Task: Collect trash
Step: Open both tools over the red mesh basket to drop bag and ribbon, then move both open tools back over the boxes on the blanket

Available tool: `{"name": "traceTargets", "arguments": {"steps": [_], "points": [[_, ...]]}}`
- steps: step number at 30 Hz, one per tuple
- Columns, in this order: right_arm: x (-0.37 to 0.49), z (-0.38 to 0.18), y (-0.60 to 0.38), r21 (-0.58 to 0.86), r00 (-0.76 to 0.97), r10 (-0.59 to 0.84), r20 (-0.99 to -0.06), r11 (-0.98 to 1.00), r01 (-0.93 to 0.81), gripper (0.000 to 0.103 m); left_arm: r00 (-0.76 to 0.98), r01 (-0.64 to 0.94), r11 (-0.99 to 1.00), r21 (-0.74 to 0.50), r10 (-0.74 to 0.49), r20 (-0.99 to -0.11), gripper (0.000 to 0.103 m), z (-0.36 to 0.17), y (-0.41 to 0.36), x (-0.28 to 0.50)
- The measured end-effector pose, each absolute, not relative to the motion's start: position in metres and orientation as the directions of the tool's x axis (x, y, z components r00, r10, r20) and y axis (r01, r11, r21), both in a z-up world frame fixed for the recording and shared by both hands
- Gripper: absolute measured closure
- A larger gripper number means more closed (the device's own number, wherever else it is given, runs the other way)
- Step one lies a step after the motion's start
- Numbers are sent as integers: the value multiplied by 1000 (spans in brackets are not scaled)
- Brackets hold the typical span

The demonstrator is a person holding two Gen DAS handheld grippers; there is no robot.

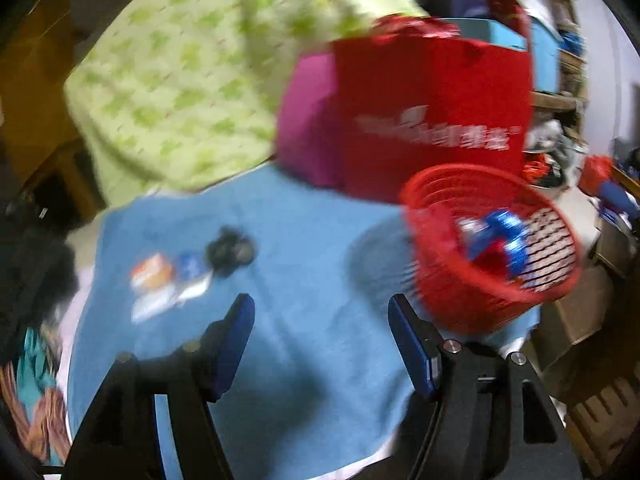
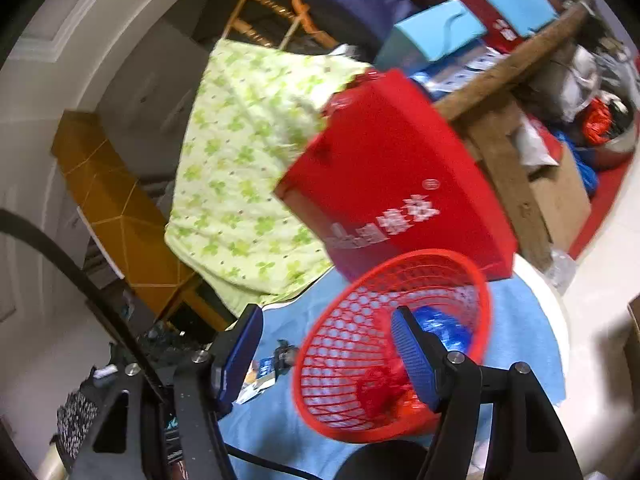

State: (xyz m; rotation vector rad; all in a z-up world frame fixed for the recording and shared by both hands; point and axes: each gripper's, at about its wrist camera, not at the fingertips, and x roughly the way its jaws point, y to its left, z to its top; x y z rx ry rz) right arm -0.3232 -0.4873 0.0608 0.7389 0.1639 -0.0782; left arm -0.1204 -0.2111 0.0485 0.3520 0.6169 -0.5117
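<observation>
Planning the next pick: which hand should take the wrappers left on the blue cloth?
Left. Its open tongs face the small crumpled wrappers across bare blue cloth. The right tongs are open too, but straddle the red plastic mesh basket.

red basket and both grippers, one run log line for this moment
left gripper open, empty | right gripper open, empty | red basket tilted, blue wrapper inside | wrappers on blue cloth

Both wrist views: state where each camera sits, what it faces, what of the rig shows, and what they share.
Left wrist: behind the open left gripper, angled down at the blue cloth, wrappers left, basket right.
Right wrist: behind the open right gripper, facing the basket.
Shared: basket, red box, green quilt, cloth.
</observation>
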Motion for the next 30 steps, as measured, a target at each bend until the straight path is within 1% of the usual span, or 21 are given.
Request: {"name": "traceTargets", "arguments": {"steps": [6,9,12,16,23,26,30], "points": [[-290,84,-440,594,980,84,-180,803,40,32,719,393,911,124,-221,-659,33,21,-131,-86],[-265,92,-412,564,968,147,-203,825,-7,32,718,307,947,92,-167,-676,33,11,-92,-69],[-235,92,-385,551,948,210,-241,833,-44,32,728,237,968,77,-125,-674,33,4,-58,-58],[-185,83,-346,534,901,292,-320,841,-83,32,737,166,983,76,-73,-672,33,-3,-23,-39],[-98,44,-295,527,800,388,-458,843,-107,32,720,99,993,64,-27,-693,33,-24,14,4],[-59,22,-281,544,747,426,-510,833,-104,32,727,83,995,60,-19,-686,33,-27,20,27],[-4,1,-265,540,691,454,-563,835,-109,32,738,81,997,-5,-64,-672,33,-29,26,65]]}}
